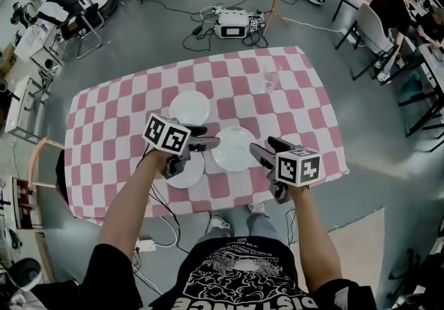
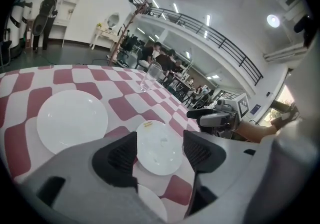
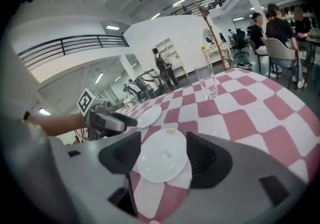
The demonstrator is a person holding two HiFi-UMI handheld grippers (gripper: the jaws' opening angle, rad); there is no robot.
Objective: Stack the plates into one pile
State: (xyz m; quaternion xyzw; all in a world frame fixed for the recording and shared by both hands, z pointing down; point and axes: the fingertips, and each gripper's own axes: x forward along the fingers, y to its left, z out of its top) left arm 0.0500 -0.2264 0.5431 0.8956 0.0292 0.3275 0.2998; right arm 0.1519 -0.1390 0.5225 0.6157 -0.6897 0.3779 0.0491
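Three white plates lie apart on the pink-and-white checked table [image 1: 111, 128]: a far plate [image 1: 189, 107], a middle plate [image 1: 234, 148] and a near plate [image 1: 186, 170] partly under my left gripper. That left gripper [image 1: 207, 136] stands open and empty, left of the middle plate. On the plate's right, my right gripper [image 1: 268, 148] is also open and empty. In the left gripper view the middle plate [image 2: 159, 148] shows beyond the open jaws of the left gripper [image 2: 160, 155], with the far plate [image 2: 72, 120] to the left. The right gripper [image 3: 160, 160] frames the same plate [image 3: 162, 155].
A clear drinking glass [image 1: 270, 78] stands near the table's far right; it also shows as the glass [image 2: 151, 76] and the glass [image 3: 206, 81]. The table's near edge is just under my hands. Chairs, seated people [image 1: 388, 3] and cabled equipment [image 1: 232, 24] surround the table.
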